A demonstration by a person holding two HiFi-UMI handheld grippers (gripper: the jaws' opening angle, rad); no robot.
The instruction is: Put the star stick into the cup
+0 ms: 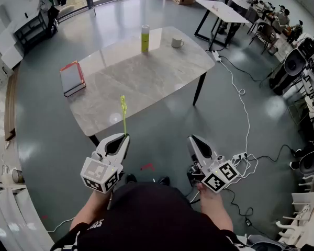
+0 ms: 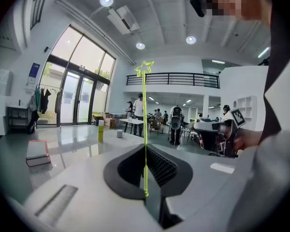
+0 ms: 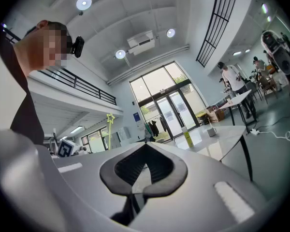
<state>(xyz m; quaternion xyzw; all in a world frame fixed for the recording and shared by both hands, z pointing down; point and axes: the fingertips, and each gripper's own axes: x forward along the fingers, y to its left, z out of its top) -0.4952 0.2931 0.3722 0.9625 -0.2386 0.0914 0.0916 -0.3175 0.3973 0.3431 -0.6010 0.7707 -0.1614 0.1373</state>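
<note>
Close to the body: left gripper (image 1: 125, 136) clenched on foot of stick (image 1: 124, 115), star up; right gripper (image 1: 191, 138) closed, empty. Looks light, thin, likely whippy; calls for a low hold. Far across the table (image 1: 146, 80): cup (image 1: 177, 42).

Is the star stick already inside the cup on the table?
No, the left tongs grip the star stick upright, far from the cup.

The star stick (image 1: 124, 115) is hiding its lower end inside the left tool (image 1: 121, 138), and the cup (image 1: 176, 42) is showing too small to tell its inside.
</note>
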